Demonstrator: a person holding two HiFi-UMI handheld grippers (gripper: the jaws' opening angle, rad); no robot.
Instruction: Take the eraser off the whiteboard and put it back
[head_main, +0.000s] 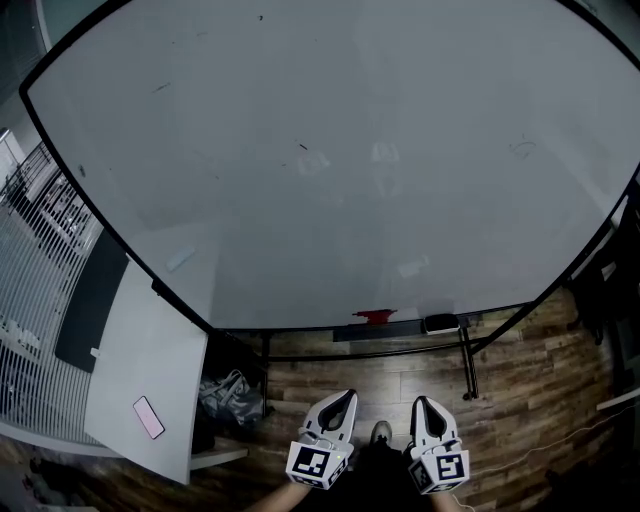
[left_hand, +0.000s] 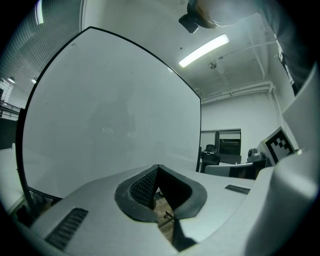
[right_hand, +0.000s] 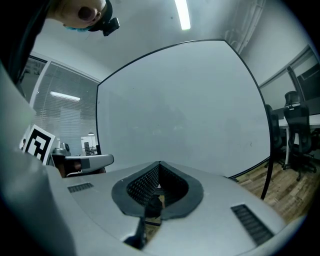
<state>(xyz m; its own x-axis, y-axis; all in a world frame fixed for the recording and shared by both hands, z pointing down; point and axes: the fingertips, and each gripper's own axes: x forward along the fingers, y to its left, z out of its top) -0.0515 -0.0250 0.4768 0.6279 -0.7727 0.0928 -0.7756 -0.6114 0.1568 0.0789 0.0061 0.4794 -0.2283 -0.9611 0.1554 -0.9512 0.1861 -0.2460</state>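
While the eraser (head_main: 441, 323) sits on the tray (head_main: 350, 332) along the bottom edge of the whiteboard (head_main: 330, 150), just right of a small red thing (head_main: 374, 317), both grippers hang low in the head view, well apart from it, over the wood floor (head_main: 530, 390). Each points toward the board. The left gripper (head_main: 343, 398) has its jaws together at the tips with nothing between them, and the right gripper (head_main: 424, 403) is the same, closed and empty. At the left stands a table (head_main: 150, 360) with a pink phone (head_main: 148, 417) on it, and a bag (head_main: 230, 395) lies beside its end.
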